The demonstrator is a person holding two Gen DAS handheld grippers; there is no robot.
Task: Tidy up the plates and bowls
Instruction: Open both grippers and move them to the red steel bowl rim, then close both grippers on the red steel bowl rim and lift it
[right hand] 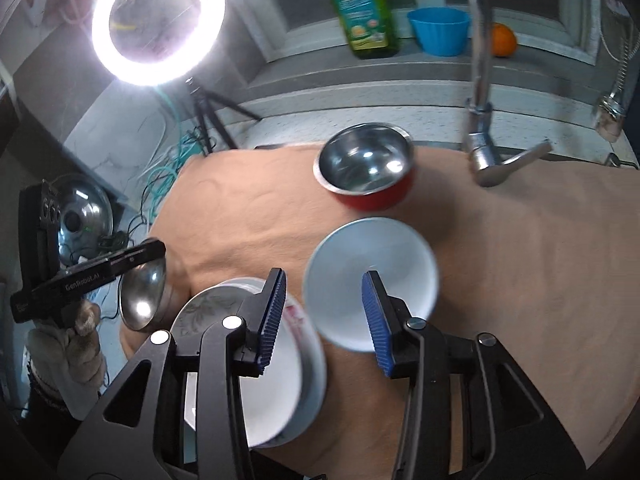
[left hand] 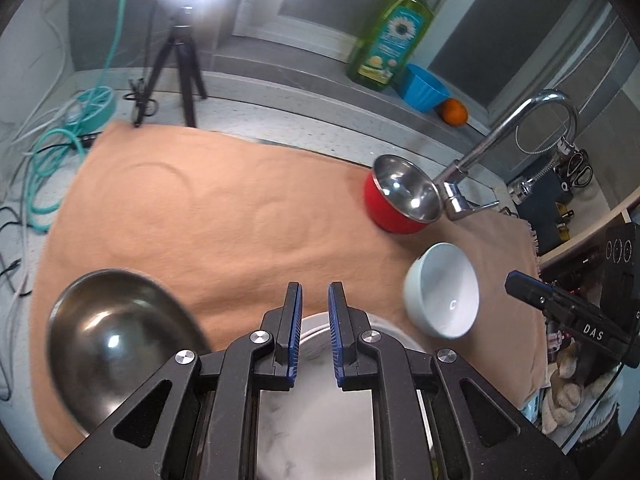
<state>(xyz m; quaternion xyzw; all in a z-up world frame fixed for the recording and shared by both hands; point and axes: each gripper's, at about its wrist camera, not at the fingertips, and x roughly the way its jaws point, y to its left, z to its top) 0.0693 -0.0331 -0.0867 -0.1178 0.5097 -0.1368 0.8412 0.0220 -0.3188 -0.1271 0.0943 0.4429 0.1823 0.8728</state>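
The white bowl (right hand: 370, 284) is sitting on the cloth (right hand: 520, 280) just before the red bowl (right hand: 366, 168), dead ahead of the right gripper (right hand: 324, 308), nearer, part-open and empty; the left gripper (left hand: 314, 332) is hanging nearly shut, empty.

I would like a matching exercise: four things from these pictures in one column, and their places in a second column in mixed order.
1. red bowl
2. white bowl
3. blue bowl
4. orange

a. on the ledge, right of the tap
b. on the cloth, beside the tap base
c. on the ledge, beside the soap bottle
d. on the cloth, nearest the right gripper

Pairs: 1-b, 2-d, 3-c, 4-a
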